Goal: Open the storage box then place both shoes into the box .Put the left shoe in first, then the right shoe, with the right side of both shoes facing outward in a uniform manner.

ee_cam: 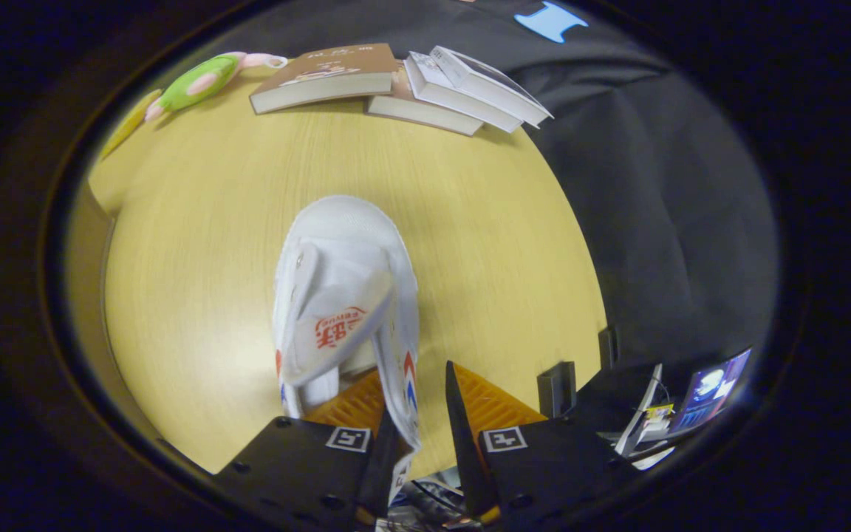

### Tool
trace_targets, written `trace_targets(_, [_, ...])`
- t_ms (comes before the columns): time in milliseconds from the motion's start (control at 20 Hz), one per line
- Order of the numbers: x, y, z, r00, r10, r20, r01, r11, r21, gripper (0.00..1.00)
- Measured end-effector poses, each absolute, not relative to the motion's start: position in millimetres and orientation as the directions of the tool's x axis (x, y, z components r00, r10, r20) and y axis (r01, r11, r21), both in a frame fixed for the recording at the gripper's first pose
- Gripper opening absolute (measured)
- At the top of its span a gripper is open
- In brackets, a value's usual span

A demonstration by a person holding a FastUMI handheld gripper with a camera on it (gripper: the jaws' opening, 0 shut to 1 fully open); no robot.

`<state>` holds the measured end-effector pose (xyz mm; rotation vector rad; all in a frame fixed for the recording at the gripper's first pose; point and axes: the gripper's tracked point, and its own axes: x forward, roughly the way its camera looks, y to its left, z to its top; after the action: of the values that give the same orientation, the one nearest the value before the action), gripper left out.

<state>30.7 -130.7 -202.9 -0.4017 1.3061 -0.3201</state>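
One white canvas shoe hangs from the handheld gripper above a pale yellow wood-grain table, its toe pointing away from the camera toward the far side of the tabletop. The shoe carries a red printed mark on its inner tongue and red and blue chevrons along the side wall nearest the fingers. Its heel end sits down between the two fingers, and the right-hand side wall of the shoe runs into the gap between them, pressed against the left finger. The right finger stands a little clear of that wall, with a sliver of open space on its inner face, so the jaws are partly closed around the shoe's side; whether both fingers actually press on the fabric cannot be told from this angle.

Just beneath the heel, between and behind the fingers, lies a ribbed orange surface, only part of which shows.

Beyond the shoe, along the far edge of the table, rests a loose row of books: a brown-covered volume on the left, another lying under it, and two white-covered ones overlapping to the right. Left of the books lies a green and pink plush toy, with a yellow object beside it at the table's rim.

Black cloth drapes the booth to the right of the table. Low on that side, a lit screen glows near small dark brackets at the table's edge.
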Motion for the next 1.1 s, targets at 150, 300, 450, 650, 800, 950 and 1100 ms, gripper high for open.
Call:
trace_targets(150, [30.7,-121.8,-209.3,0.248,-0.424,-0.871,-0.014,0.897,-0.441,0.14])
trace_targets(300, [31.0,-121.9,-206.4,0.261,-0.458,-0.850,-0.021,0.878,-0.479,0.11])
trace_targets(450, [30.6,-122.0,-204.6,0.285,-0.486,-0.826,0.045,0.868,-0.495,0.11])
trace_targets(650, [30.3,-121.5,-202.6,0.288,-0.518,-0.805,0.065,0.850,-0.523,0.06])
trace_targets(800, [31.9,-121.0,-202.1,0.296,-0.524,-0.798,0.078,0.846,-0.527,0.04])
trace_targets(950, [32.4,-118.7,-196.3,0.310,-0.492,-0.813,0.159,0.870,-0.466,0.04])
trace_targets(1100, [27.1,-115.7,-191.1,0.311,-0.473,-0.825,0.180,0.881,-0.437,0.04])
